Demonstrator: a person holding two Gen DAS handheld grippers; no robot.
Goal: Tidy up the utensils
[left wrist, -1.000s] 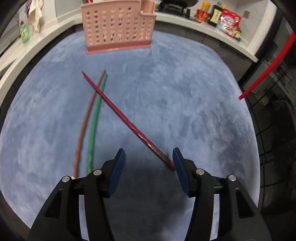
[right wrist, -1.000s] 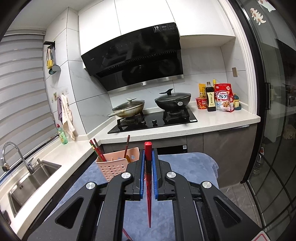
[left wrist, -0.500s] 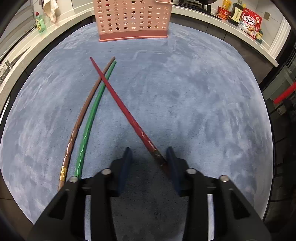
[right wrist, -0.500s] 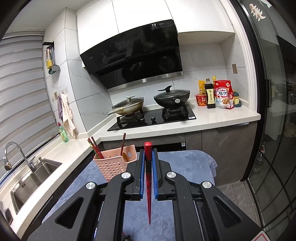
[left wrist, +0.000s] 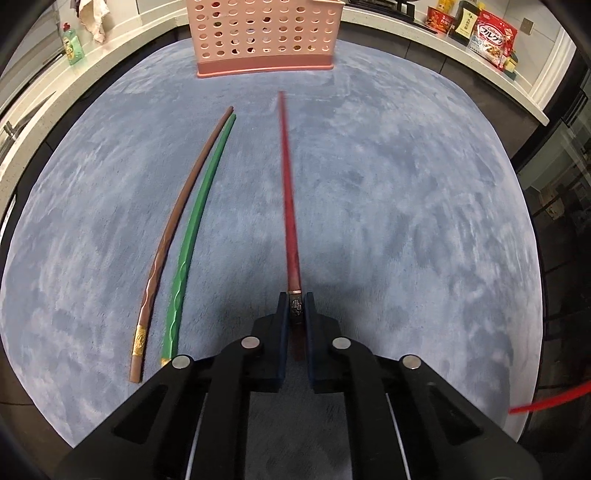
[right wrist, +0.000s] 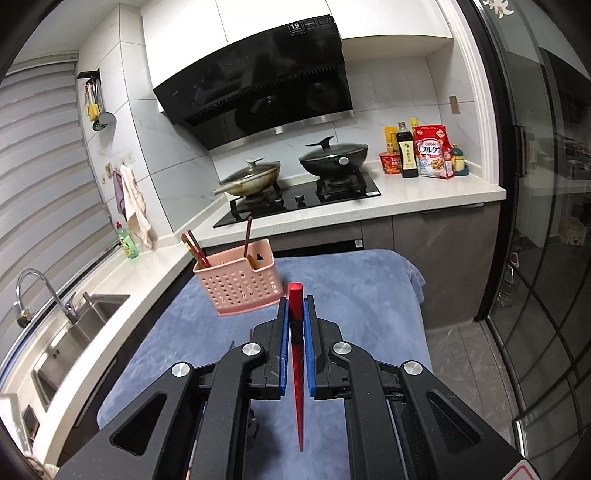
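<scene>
Left wrist view: the left tongs (left wrist: 296, 308) are clamped on the banded end of a dark red chopstick (left wrist: 288, 206), which points toward the pink basket (left wrist: 264, 37). A brown chopstick (left wrist: 173, 236) and a green chopstick (left wrist: 192, 229) lie side by side on the blue cloth (left wrist: 406, 221) covering the tabletop.

Right wrist view: the right tongs (right wrist: 295, 314) are clamped on a bright red chopstick (right wrist: 296, 354), held upright, near the basket (right wrist: 240, 284) holding other chopsticks.

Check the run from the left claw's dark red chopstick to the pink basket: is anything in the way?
Nothing visible blocks it. The dark red chopstick in the left claw points at the pink basket over bare blue mat; the brown chopstick and green chopstick lie off left.
</scene>
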